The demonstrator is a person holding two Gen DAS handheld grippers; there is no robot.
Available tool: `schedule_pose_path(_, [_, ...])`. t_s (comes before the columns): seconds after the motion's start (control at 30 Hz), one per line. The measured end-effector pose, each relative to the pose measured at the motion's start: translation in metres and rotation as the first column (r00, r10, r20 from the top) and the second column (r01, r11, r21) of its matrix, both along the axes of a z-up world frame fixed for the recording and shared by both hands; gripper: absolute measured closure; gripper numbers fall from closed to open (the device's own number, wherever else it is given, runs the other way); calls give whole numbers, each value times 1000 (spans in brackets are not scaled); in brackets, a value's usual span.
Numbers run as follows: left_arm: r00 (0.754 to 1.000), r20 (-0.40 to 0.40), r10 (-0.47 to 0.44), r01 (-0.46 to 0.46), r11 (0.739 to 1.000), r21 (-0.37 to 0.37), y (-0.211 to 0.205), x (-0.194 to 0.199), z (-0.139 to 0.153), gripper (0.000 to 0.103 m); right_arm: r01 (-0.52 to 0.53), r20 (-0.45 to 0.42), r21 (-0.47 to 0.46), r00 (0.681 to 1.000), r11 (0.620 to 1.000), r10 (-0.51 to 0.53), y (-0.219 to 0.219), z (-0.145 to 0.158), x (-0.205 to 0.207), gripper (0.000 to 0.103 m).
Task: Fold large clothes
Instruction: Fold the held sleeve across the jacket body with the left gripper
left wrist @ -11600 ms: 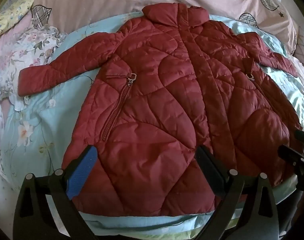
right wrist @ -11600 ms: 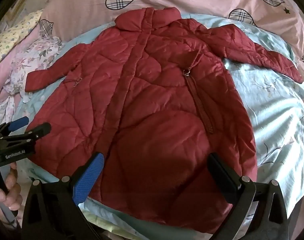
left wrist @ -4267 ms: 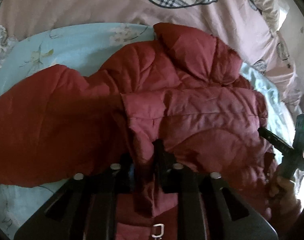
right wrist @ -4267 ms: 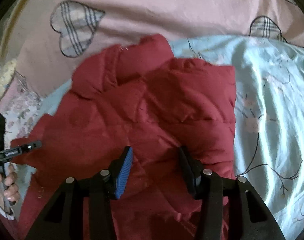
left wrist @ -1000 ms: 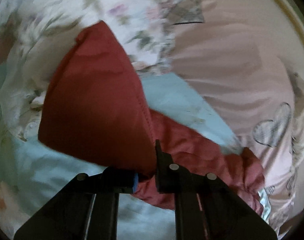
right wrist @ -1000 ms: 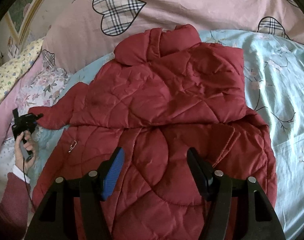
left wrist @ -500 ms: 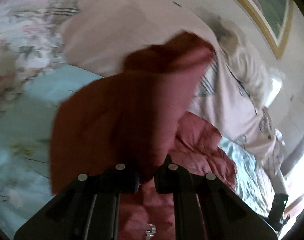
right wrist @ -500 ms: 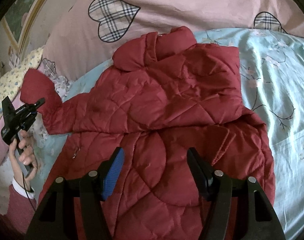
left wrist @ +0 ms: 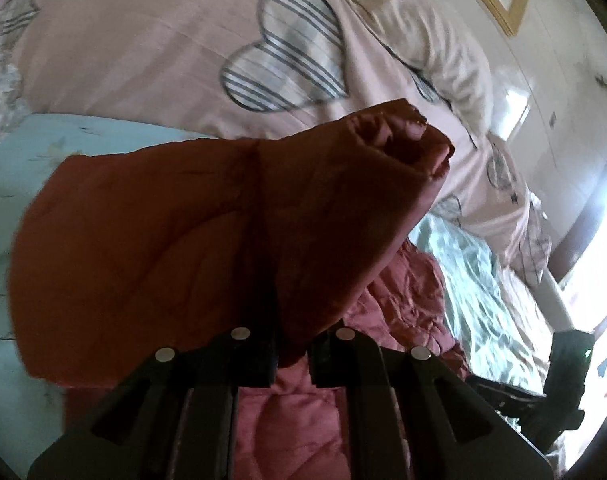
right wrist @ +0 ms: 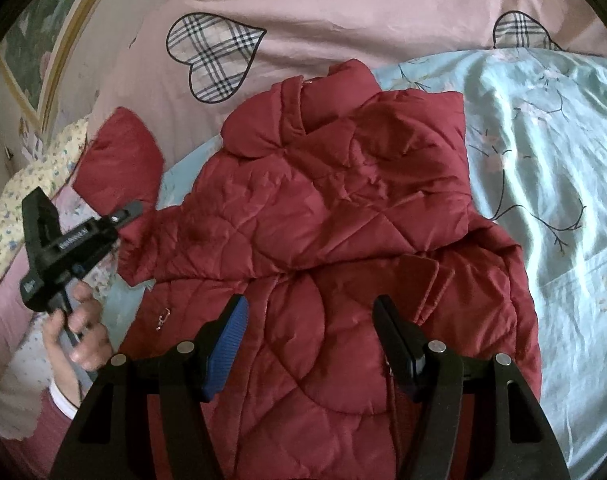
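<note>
The red coat (right wrist: pixel 335 216) lies on the blue sheet (right wrist: pixel 543 168) on the bed, with its collar up near the pink blanket (right wrist: pixel 343 8). One sleeve is already folded across the chest. The other sleeve (left wrist: pixel 207 232) was flat on the bed a second ago — now it is up in the air. The left gripper (left wrist: pixel 291 360) has its fingers pinched tight on the sleeve, close to the cuff (left wrist: pixel 403 140), and the sleeve hangs out in front of its camera. In the right wrist view the same left gripper (right wrist: pixel 133 210) sits at the far left side, with the red sleeve end sticking up above it.

The right gripper (right wrist: pixel 309 344) has its fingers wide apart and holds nothing. It hovers over the lower part of the coat, just as it did a moment ago.

So the second sleeve is off the bed and on its way. I think the next thing is to carry it over the chest and lay it on top of the first sleeve — then both arms are tucked in. The puffy cloth may slide or spring back, so the pinch should stay firm until the sleeve is down.
</note>
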State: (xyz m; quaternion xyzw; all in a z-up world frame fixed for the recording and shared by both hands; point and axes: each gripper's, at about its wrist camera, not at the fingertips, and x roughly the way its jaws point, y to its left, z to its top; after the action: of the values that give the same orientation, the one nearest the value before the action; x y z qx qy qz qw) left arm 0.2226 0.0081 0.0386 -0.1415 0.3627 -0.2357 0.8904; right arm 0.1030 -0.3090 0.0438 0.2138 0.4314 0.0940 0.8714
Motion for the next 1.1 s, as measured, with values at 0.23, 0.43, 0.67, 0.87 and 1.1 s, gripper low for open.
schedule_pose_path(0.23, [996, -35, -79, 82, 994, 77, -62, -1, -21, 95, 26, 11, 52, 1000, 998, -27, -16, 4, 9, 35])
schedule_pose_path(0.43, [987, -52, -152, 158, 974, 164, -109, -9, -40, 95, 64, 12, 173, 998, 983, -67, -35, 4, 32, 35])
schedule_pose_path(0.67, [983, -45, -176, 182, 949, 257, -142, -18, -52, 94, 88, -5, 327, 996, 941, -91, -48, -4, 65, 35])
schedule_pose_path(0.87, [983, -45, -176, 181, 946, 269, -144, -18, -54, 94, 82, -51, 380, 996, 922, -68, -40, -21, 98, 35])
schedule_pose_path(1.1, [980, -74, -186, 199, 947, 251, -141, -19, -53, 89, 90, -80, 396, 995, 914, -63, -34, -37, 115, 86])
